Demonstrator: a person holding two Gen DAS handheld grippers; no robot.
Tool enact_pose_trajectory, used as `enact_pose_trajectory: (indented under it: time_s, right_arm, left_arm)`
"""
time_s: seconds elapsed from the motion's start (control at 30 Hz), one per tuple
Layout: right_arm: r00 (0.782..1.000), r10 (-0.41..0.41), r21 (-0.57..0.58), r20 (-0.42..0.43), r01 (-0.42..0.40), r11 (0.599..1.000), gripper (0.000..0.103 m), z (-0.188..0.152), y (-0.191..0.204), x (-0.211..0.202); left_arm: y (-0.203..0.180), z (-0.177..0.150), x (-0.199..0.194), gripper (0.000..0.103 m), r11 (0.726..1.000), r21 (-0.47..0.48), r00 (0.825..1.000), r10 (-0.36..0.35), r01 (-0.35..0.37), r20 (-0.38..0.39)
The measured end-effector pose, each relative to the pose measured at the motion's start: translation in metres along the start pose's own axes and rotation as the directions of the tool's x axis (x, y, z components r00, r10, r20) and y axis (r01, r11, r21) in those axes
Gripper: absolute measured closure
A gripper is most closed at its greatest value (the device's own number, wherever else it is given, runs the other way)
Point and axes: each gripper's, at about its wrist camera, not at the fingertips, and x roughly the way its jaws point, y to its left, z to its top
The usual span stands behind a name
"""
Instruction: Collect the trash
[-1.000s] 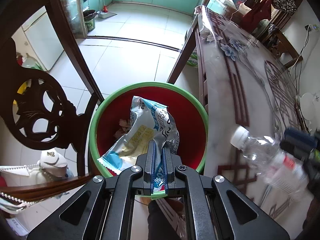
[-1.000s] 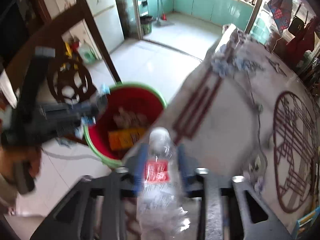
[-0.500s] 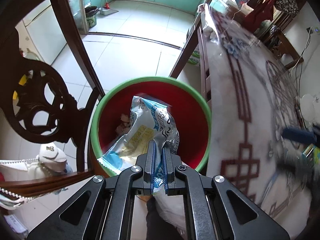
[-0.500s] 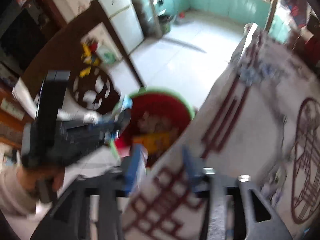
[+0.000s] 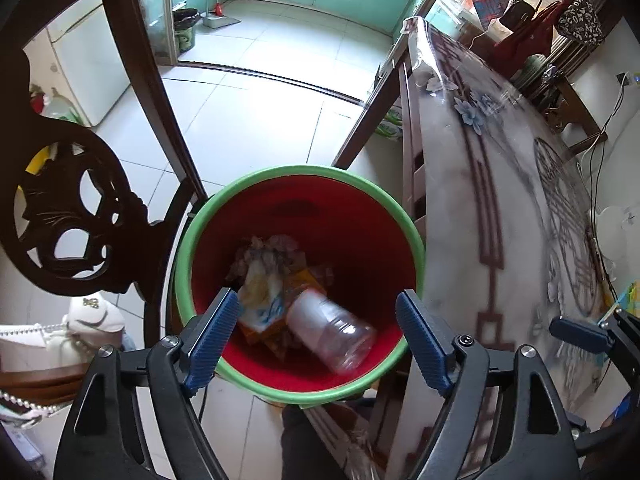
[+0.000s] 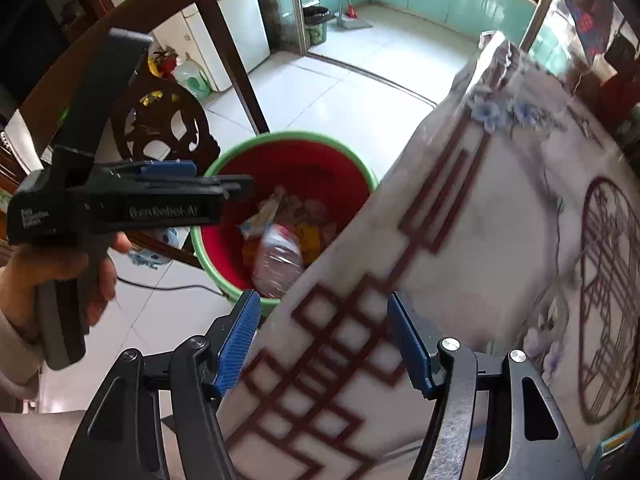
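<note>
Tiled floor beside table edge: left gripper jaws have just opened wide, empty; wrapper now in bin beside bottle. Right gripper also gapes empty. Both items deposited.

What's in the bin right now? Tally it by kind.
Bottle: 1
Snack wrapper: 1
Orange box: 1
Crumpled paper wad: 1
Total: 4 that I can tell apart in the bin; more may lie underneath.
</note>
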Motion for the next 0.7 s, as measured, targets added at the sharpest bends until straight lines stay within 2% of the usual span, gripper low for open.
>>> enact_pose_trajectory:
  time_s: [0.13,0.23,0.3,0.37,0.43,0.53,0.6,0.7]
  right_arm:
    - [0.999,-0.014,-0.006,0.03,0.014,1.0,0.038,0.007,0.0,-0.01]
    - [0.998,-0.025,0.011,0.064,0.025,1.0,0.038,0.008,-0.005,-0.02]
    - [0.996,-0.028,0.028,0.089,0.026,0.999,0.038,0.008,-0.01,-0.028]
    - [0.992,-0.035,0.044,0.123,0.03,0.999,0.037,0.007,-0.016,-0.038]
    - [0.984,-0.041,0.059,0.175,0.031,0.998,0.034,0.003,-0.023,-0.051]
    - [0.96,-0.038,0.062,0.278,0.022,0.998,0.029,-0.007,-0.033,-0.075]
    - [0.935,-0.035,0.056,0.353,0.016,0.998,0.024,-0.018,-0.041,-0.093]
    - [0.894,-0.019,0.065,0.447,-0.011,0.998,0.021,-0.036,-0.054,-0.12]
  left_arm:
    - [-0.004,-0.002,-0.009,0.021,1.0,-0.005,0.999,0.004,-0.003,0.032]
    - [-0.004,-0.003,-0.018,0.02,0.999,-0.029,0.998,-0.019,0.02,0.06]
    - [-0.007,-0.004,-0.027,0.016,0.999,-0.043,0.995,-0.017,0.022,0.098]
    - [-0.012,-0.007,-0.037,0.0,0.998,-0.055,0.989,0.005,0.003,0.147]
    - [-0.018,-0.012,-0.05,0.0,0.998,-0.059,0.978,0.014,-0.002,0.21]
    - [-0.032,-0.022,-0.07,0.0,0.997,-0.071,0.952,-0.006,0.029,0.307]
    - [-0.046,-0.031,-0.083,0.0,0.996,-0.07,0.935,-0.027,0.056,0.354]
    - [-0.071,-0.042,-0.101,0.0,0.998,-0.06,0.905,-0.001,0.03,0.426]
